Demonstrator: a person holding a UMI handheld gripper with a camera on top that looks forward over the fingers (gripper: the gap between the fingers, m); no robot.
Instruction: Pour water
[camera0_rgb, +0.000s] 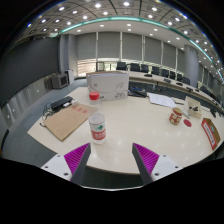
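A small clear bottle (97, 128) with a red-and-white label and a white cap stands upright on the pale table (130, 125), just ahead of my left finger. Farther back, a second clear container with a red cap (95, 96) stands near the table's far side. My gripper (111, 158) is open, its purple pads (77, 155) spread wide with nothing between them. Both containers are beyond the fingertips and apart from them.
A wooden board (66, 121) lies to the left of the bottle. Small red-and-white items (176, 116) and a red packet (210, 132) sit at the right. Papers (160, 99), a white box (108, 84) and office chairs (135, 68) lie beyond.
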